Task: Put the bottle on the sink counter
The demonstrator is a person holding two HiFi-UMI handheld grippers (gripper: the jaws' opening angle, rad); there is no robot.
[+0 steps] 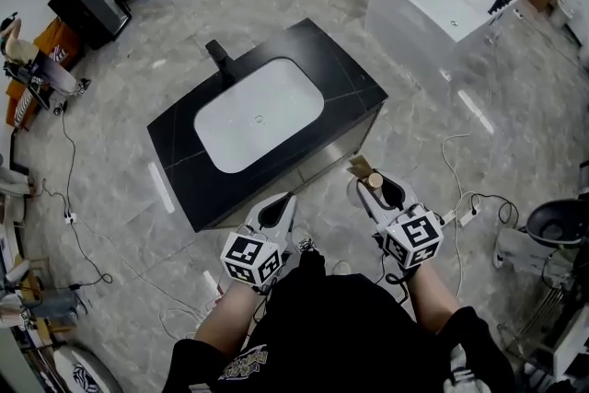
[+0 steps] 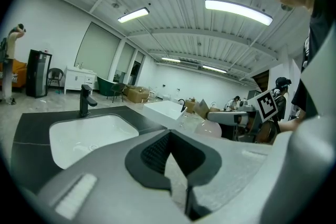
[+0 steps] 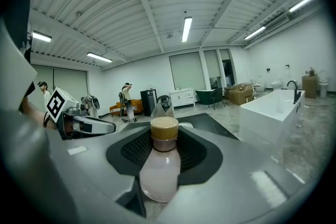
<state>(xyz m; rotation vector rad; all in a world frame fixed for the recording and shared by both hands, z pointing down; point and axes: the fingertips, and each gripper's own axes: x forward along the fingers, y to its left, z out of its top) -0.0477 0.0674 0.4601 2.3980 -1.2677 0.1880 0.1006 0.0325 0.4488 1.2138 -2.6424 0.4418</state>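
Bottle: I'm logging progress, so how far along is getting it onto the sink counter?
Done: the bottle is gripped in the right tongs. In hand: it hangs above the floor, short of the sink counter. Left: carry it over, set it down and release. The left tongs are shut, empty.

Bottle: pale pink, translucent, tan cap, neck pinched between right gripper fingers, cap pointing outward. It's not on the counter, but in the air beside its near right edge. Counter's black with a white basin.
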